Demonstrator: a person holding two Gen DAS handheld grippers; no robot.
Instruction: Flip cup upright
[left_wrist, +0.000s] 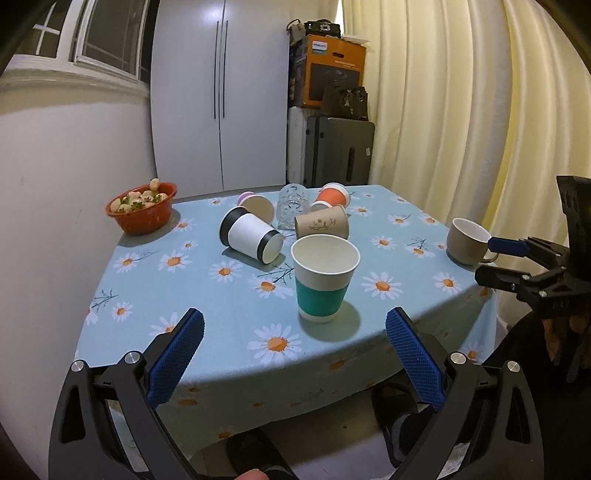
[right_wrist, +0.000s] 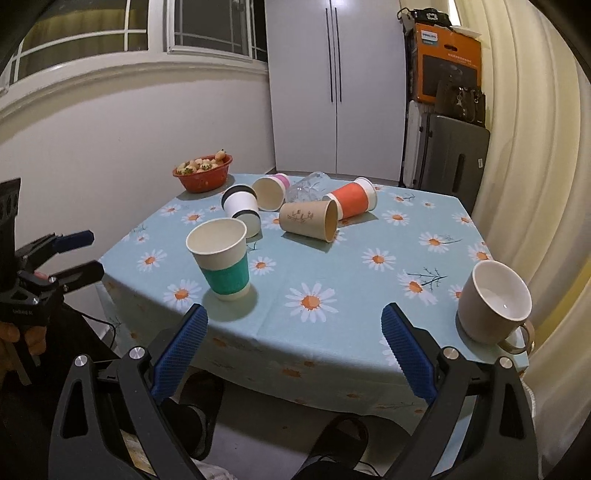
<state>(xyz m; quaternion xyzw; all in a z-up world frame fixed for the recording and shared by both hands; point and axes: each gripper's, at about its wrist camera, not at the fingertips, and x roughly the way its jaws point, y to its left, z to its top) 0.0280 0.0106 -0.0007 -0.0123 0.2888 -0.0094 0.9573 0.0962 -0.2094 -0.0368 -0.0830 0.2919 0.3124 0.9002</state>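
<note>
A teal-banded paper cup (left_wrist: 324, 277) (right_wrist: 223, 263) stands upright near the table's front. Behind it lie several cups on their sides: a white cup with black bands (left_wrist: 252, 235) (right_wrist: 242, 207), a brown cup (left_wrist: 322, 222) (right_wrist: 308, 219), an orange cup (left_wrist: 332, 195) (right_wrist: 352, 199), a pink-based cup (left_wrist: 256, 206) (right_wrist: 271, 190) and a clear glass (left_wrist: 292, 206) (right_wrist: 306, 188). A beige mug (left_wrist: 467, 240) (right_wrist: 493, 301) stands upright at the right edge. My left gripper (left_wrist: 294, 334) and right gripper (right_wrist: 294, 332) are both open and empty, short of the table's front edge.
An orange bowl of small round food (left_wrist: 142, 208) (right_wrist: 203, 173) sits at the back left. The table has a blue daisy cloth (left_wrist: 221, 314) (right_wrist: 351, 266). Cupboard, boxes and curtain stand behind. Feet in sandals show below the table edge.
</note>
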